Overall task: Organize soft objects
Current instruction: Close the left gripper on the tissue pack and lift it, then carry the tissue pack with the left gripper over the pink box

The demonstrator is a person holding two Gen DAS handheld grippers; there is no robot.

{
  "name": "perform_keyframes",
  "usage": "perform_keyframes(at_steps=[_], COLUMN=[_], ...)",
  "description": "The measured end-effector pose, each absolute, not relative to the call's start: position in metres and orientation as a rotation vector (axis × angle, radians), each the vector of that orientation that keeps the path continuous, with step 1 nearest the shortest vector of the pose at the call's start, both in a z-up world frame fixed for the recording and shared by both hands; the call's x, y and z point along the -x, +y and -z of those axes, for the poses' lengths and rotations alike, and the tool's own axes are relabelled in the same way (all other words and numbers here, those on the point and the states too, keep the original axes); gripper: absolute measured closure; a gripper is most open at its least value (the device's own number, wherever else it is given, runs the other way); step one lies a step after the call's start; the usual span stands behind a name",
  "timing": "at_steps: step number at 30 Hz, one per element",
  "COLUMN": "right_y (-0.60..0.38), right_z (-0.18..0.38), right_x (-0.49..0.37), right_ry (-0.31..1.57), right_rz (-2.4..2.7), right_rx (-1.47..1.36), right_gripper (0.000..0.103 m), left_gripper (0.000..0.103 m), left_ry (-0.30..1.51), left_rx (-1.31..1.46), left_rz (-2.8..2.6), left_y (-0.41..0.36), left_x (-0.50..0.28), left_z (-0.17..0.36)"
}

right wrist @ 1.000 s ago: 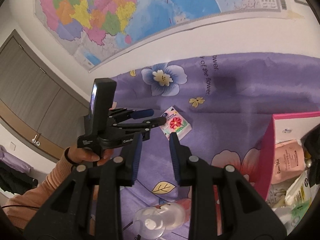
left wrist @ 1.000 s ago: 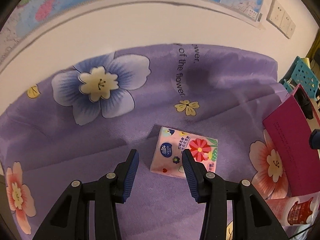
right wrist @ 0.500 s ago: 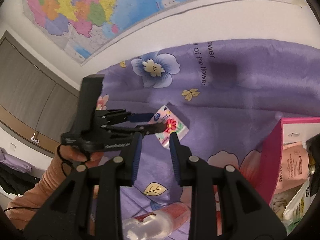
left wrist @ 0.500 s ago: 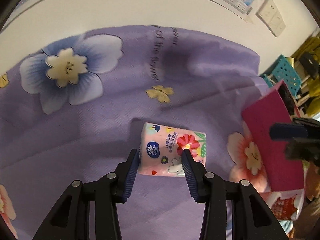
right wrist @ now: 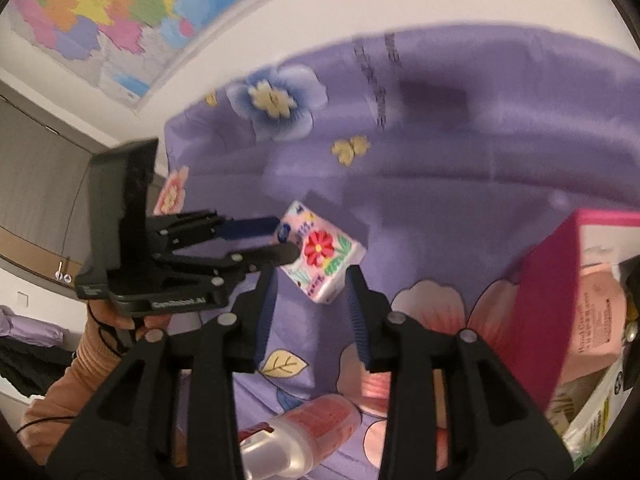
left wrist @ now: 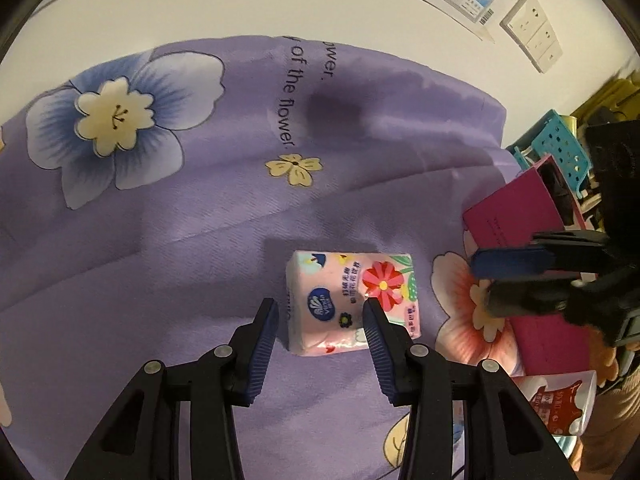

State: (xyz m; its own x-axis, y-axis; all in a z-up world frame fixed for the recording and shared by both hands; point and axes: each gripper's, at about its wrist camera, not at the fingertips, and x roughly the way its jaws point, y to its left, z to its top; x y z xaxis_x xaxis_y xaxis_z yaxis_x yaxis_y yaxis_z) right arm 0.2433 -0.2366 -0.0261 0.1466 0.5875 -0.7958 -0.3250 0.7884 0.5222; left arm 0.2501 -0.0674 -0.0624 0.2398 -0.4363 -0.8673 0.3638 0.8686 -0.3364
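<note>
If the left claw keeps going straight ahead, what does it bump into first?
Most likely the pink tissue pack. It lies right in front of the open left claw, partly between its fingers, on the purple flowered cloth. Depth is hard to judge, so one finger may touch its top first.

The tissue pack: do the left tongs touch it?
Cannot tell. In the left wrist view the left tongs straddle the tissue pack; one tip overlaps it, and beside the other tip a gap shows. The right wrist view is blurred.
</note>
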Motion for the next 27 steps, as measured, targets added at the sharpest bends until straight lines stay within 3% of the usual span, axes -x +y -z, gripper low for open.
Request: perform_keyframes(at_steps=[3,15,27], right_y=[-0.229,-0.21,-0.211], right_z=[0.032,0.068,0.042], right_x=[-0.248,-0.261,-0.244], right_ry=[1.299,1.434,1.306], right_rz=[-0.654,-0.615,-0.637], right_rx=[-0.221,-0.204,-0.159], right_gripper=[0.066,0.066,0.066], left_gripper=[0.064,0.064,0.065], left_ry=[1.209,1.227,1.184], left_rx=[0.06,0.085,0.122], left_rz=[0.557,0.583,0.578], left_y=[-0.071,-0.075,-0.079], left_x=[-0.249,-0.249,-0.234], left_z=[0.062,0.065,0.052])
